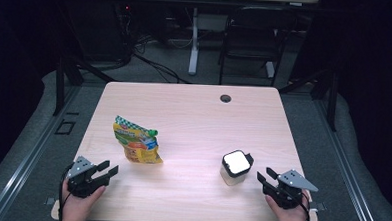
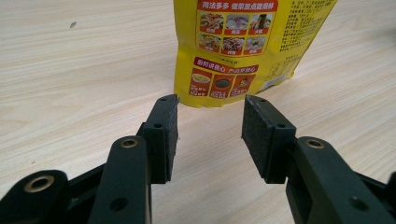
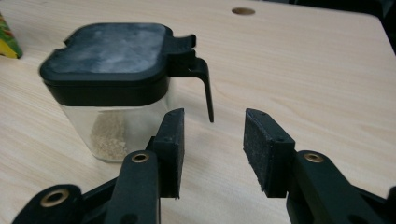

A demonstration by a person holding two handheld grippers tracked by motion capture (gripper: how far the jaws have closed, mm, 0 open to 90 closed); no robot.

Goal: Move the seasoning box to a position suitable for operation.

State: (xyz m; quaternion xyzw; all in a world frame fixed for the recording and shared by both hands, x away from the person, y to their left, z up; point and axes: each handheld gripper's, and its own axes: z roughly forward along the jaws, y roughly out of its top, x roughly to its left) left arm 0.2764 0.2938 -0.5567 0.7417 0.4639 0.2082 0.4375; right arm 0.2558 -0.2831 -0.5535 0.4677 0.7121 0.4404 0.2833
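Observation:
A yellow food pouch [image 1: 136, 141] with a green cap lies flat on the left half of the wooden table [image 1: 194, 115]. My left gripper [image 1: 107, 170] rests open near the front left edge, a little short of the pouch's bottom edge [image 2: 233, 60]; its jaws [image 2: 210, 135] hold nothing. A clear jar with a black lid [image 1: 235, 167] stands on the right half, with some pale powder [image 3: 109, 137] at its bottom. My right gripper [image 1: 264, 179] sits open just right of the jar; in the right gripper view its jaws [image 3: 212, 149] are empty beside the lid's black handle [image 3: 198, 74].
A round cable hole [image 1: 225, 98] sits near the table's far edge. Beyond the table stand a black chair [image 1: 252, 38] and a white desk leg [image 1: 194, 40] with cables on the floor. Bare tabletop lies between the pouch and the jar.

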